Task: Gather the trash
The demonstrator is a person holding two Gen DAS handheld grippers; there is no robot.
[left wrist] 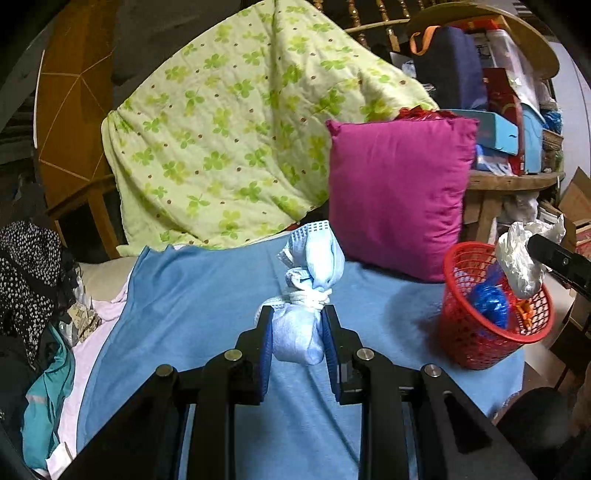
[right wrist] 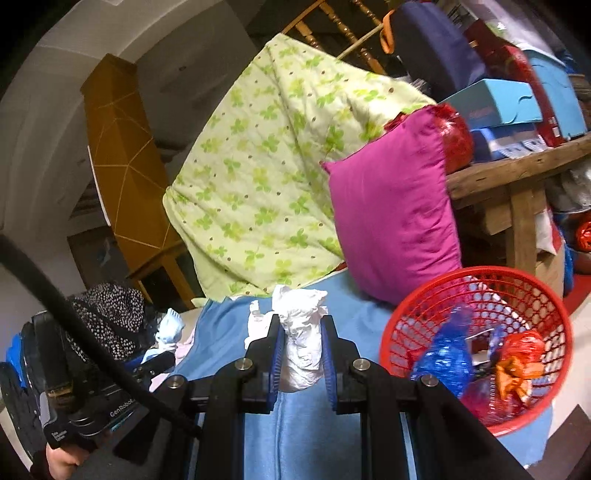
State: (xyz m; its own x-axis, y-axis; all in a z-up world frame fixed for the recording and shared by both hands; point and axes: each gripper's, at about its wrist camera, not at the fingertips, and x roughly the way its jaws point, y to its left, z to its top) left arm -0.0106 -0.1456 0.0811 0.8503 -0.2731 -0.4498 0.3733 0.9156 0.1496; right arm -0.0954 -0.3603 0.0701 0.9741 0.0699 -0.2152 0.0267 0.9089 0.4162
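Trash in both hands: my left gripper (left wrist: 297,325) clamps a knotted blue mask (left wrist: 309,273), right gripper (right wrist: 300,334) clamps crumpled white paper (right wrist: 301,332) beside the red basket (right wrist: 524,417).

A green clover-print quilt (left wrist: 229,140) leans against turned wooden bars (left wrist: 369,18). A square magenta fabric cushion (left wrist: 399,195) stands upright on the bed's blue sheet (left wrist: 207,317), touching the quilt. Behind it, a rough wooden shelf (right wrist: 517,166) carries light-blue cardboard boxes (right wrist: 498,103). Black white-dotted clothing (left wrist: 29,266) lies left.
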